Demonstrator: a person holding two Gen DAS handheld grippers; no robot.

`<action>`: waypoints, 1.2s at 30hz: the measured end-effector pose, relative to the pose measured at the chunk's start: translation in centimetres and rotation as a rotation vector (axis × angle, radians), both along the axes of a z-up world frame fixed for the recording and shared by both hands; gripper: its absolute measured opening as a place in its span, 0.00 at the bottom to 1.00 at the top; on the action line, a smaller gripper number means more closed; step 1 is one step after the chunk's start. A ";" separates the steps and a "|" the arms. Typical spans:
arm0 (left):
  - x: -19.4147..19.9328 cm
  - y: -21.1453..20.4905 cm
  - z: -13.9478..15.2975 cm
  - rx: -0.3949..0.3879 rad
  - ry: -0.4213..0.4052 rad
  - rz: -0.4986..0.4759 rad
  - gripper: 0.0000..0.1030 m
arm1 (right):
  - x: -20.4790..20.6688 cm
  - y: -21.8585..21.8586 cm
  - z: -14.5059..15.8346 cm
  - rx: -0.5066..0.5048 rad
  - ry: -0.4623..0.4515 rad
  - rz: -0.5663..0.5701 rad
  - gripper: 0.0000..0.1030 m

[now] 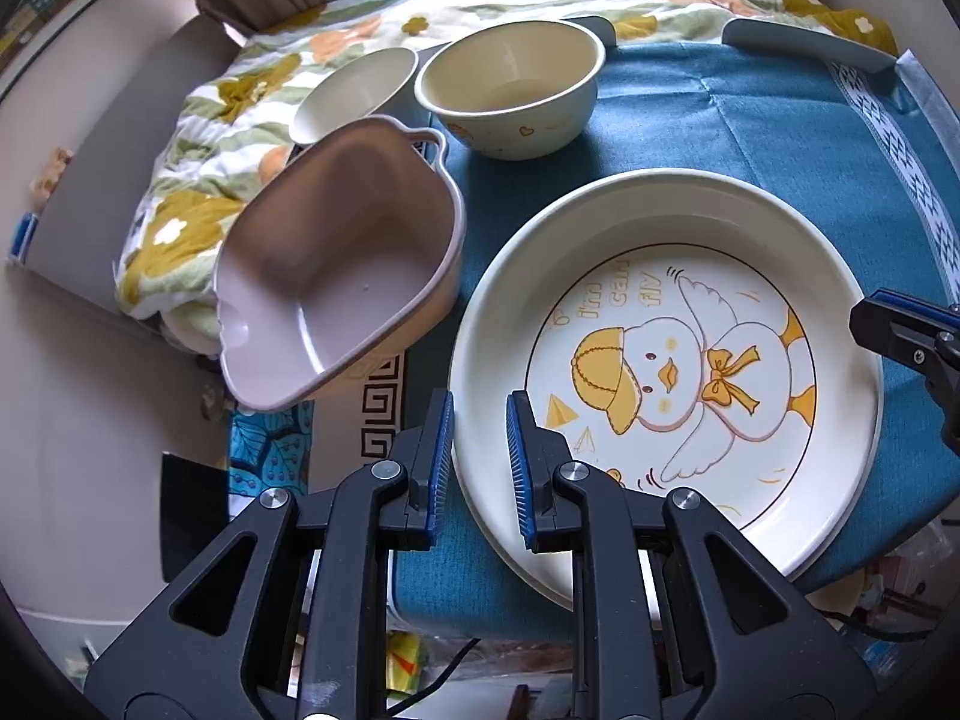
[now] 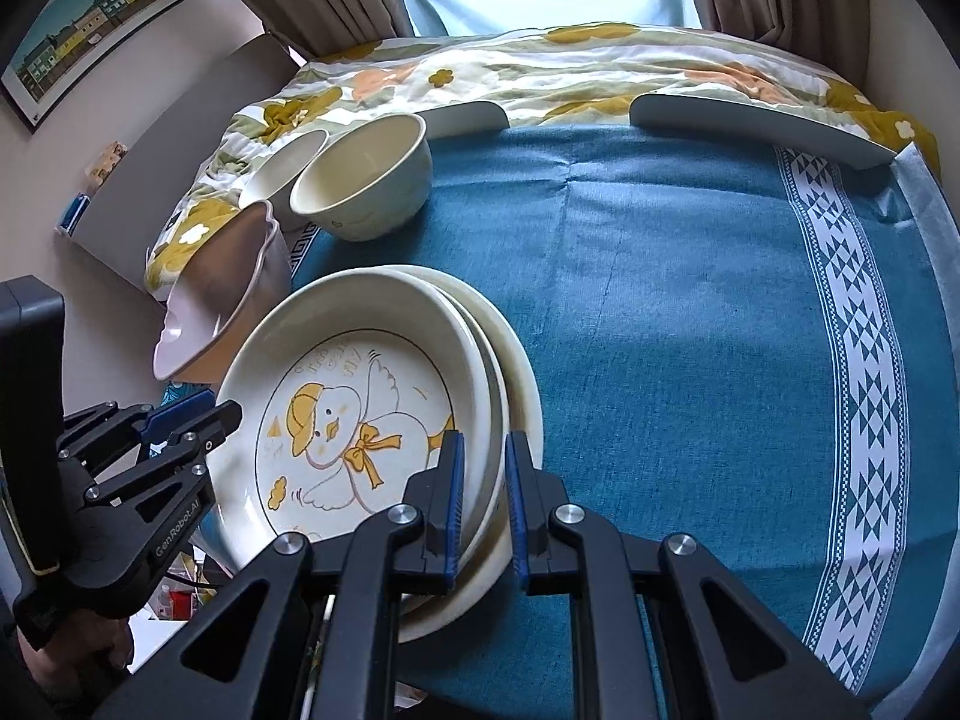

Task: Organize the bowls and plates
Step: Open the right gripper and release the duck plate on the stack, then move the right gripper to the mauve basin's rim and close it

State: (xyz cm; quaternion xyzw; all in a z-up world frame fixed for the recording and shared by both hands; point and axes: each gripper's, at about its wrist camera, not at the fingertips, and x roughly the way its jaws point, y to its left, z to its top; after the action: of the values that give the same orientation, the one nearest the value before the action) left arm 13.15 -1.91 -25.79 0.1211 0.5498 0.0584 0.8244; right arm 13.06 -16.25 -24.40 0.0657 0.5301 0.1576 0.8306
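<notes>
At the near left corner of the bench (image 2: 690, 312), which is covered by a teal cloth, the right hand-held gripper (image 2: 483, 507) has its blue pads straddling the right rim of the duck plate (image 2: 360, 420), the jaws narrowly parted around the rim; whether they press on it I cannot tell. The duck plate sits tilted on top of a second cream plate (image 2: 522, 384) whose rim shows beneath it on the right. The left hand-held gripper (image 1: 479, 462) is at the plate's left rim, its jaws a little apart with the rim edge between the pads, and a firm hold is not clear there either. Just beyond the plates, at the left edge, a pink handled bowl (image 1: 342, 276) leans tilted, overhanging the bench. Farther along the left edge stands an upright cream bowl (image 1: 510, 90), with a smaller cream bowl (image 1: 354, 93) just beside it toward the far left corner. Beyond the bench lies a floral quilt (image 2: 540, 66).
</notes>
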 end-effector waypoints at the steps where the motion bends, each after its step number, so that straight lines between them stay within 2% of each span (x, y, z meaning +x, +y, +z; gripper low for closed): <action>1: 0.0 0.2 0.1 -0.016 -0.002 0.005 0.16 | 0.0 0.1 0.0 0.001 -0.001 0.002 0.12; 4: 0.0 0.6 0.2 -0.031 0.003 0.015 0.16 | -0.1 0.2 0.1 0.004 -0.005 0.004 0.12; 6: -0.1 1.1 0.5 -0.069 0.007 0.026 0.16 | -0.2 0.2 0.3 0.006 -0.012 0.008 0.12; 9: -0.5 2.3 2.7 -0.155 -0.036 0.052 0.16 | -0.2 0.0 1.8 0.022 -0.046 0.023 0.12; 12: -1.1 4.2 6.4 -0.249 -0.122 0.082 0.19 | 0.2 -0.1 4.4 0.047 -0.090 0.054 0.12; 14: -1.7 5.6 8.8 -0.266 -0.183 0.112 0.51 | 0.8 0.0 6.3 0.072 -0.106 0.088 0.12; 15: -2.0 6.2 9.7 -0.265 -0.213 0.132 0.94 | 1.1 0.2 7.1 0.081 -0.113 0.103 0.13; 16: -2.5 6.9 10.9 -0.261 -0.265 0.157 1.00 | 1.3 0.4 8.0 0.088 -0.126 0.111 0.19; 17: -3.0 7.7 11.7 -0.268 -0.312 0.170 1.00 | 1.6 0.6 8.9 0.104 -0.147 0.121 0.27; 18: -3.2 8.5 12.2 -0.282 -0.332 0.180 1.00 | 1.8 1.0 9.5 0.124 -0.163 0.135 0.59; 20: -2.9 10.5 12.1 -0.308 -0.314 0.208 1.00 | 2.4 2.0 10.4 0.166 -0.211 0.156 1.00; 22: -2.8 12.2 11.6 -0.319 -0.296 0.237 1.00 | 3.3 3.7 10.5 0.150 -0.224 0.179 1.00; 24: -2.5 14.3 11.0 -0.360 -0.290 0.255 1.00 | 4.3 6.1 9.9 0.116 -0.174 0.238 1.00; 29: -1.0 19.1 7.6 -0.514 -0.222 0.306 0.97 | 6.2 11.7 7.2 0.130 -0.070 0.304 1.00; 32: 0.5 20.7 5.0 -0.585 -0.165 0.313 0.87 | 7.5 14.7 5.1 0.111 -0.009 0.307 1.00; 36: 2.6 20.9 1.8 -0.621 -0.094 0.287 0.72 | 9.3 17.2 1.9 0.095 0.075 0.301 0.95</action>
State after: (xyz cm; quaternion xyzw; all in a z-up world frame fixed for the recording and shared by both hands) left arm 15.70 18.95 -24.00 -0.2171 0.5141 0.0094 0.8298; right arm 22.35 0.98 -22.53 0.0304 0.5564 0.3028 0.7732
